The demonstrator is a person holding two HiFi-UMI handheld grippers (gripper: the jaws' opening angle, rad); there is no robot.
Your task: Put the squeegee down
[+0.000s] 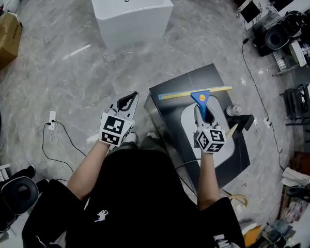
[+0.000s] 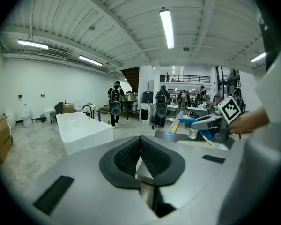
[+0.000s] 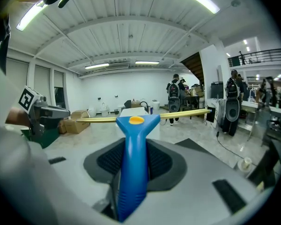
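Two grippers in view, one loaded. Task item: squeegee (image 3: 131, 144), blue handle, yellow blade set crosswise. It is carried above the dark counter (image 1: 168, 94), blade over the far part, handle over the white basin (image 1: 187, 122) let into the top. Not yet down, by my reading; no contact w/ the counter evident in any view.

Risks, as judged:
1. Release from height: tool drops, bounces, may skid off the counter edge. Cause: jaws opened before blade or handle rests on the top.
2. Landing half over the basin: handle tips in, blade rides up on the rim. Cause: set-down spot too near the basin.
3. Blade's right end is near a small bottle (image 1: 232, 109) at the counter's right side. A swing on the way down could knock it over.

Gripper state: right gripper (image 1: 203, 115) has jaws part-way closed, clamped on the lower handle, a pad on each side; grip looks square. Left gripper (image 1: 128, 101) is off the counter's left, over the floor, pads together, nothing between them, touching nothing.
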